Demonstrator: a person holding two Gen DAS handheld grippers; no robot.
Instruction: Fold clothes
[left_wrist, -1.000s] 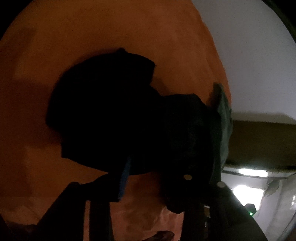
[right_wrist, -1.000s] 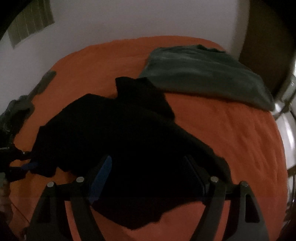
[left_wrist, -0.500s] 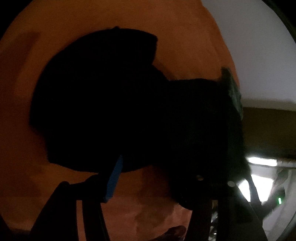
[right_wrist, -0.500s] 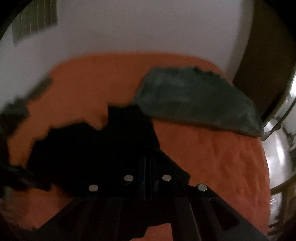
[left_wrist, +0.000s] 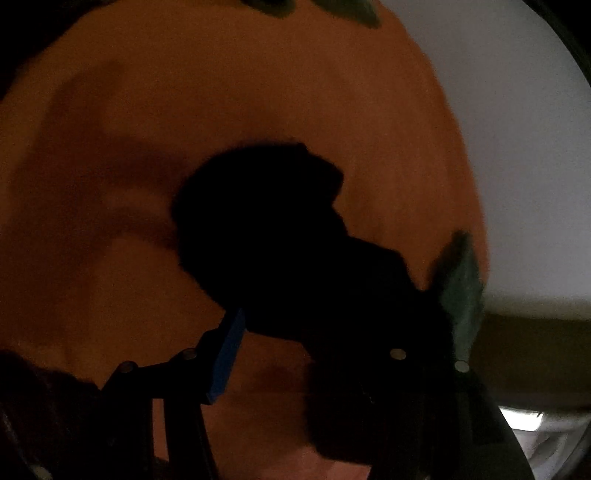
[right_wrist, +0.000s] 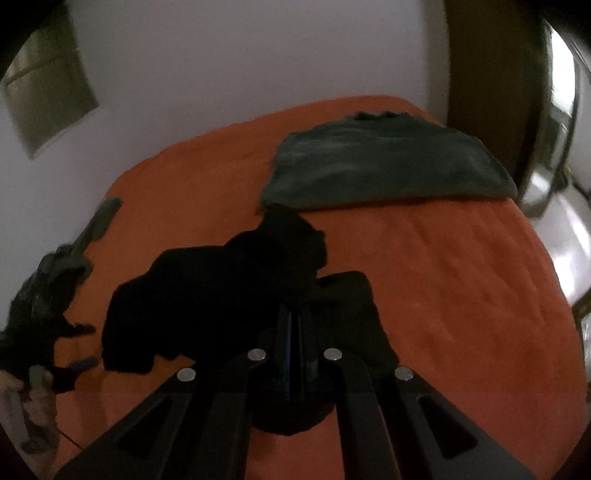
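Your right hand-held gripper (right_wrist: 291, 332) has its two fingers pressed together on the near edge of the black garment (right_wrist: 229, 295), which lies bunched and partly lifted on the orange bed (right_wrist: 461, 295), toward its near edge and left of the middle. Your left hand-held gripper (left_wrist: 314, 354) stands with its fingers apart, the blue pad (left_wrist: 227, 358) clear on one side while black cloth covers the other finger; whether any cloth lies between them, you cannot tell. The risk is that you hold only one pinch: lift or swing from here and the free side may drag, roll under and set a crooked crease. The dark cloth also hides its own hems in this dim light, so you could catch two layers instead of one. The far tip of the garment lies just beside the folded grey-green garment (right_wrist: 388, 166) at the bed's far right corner; a wide sweep could ruffle it. No container shows in either view.
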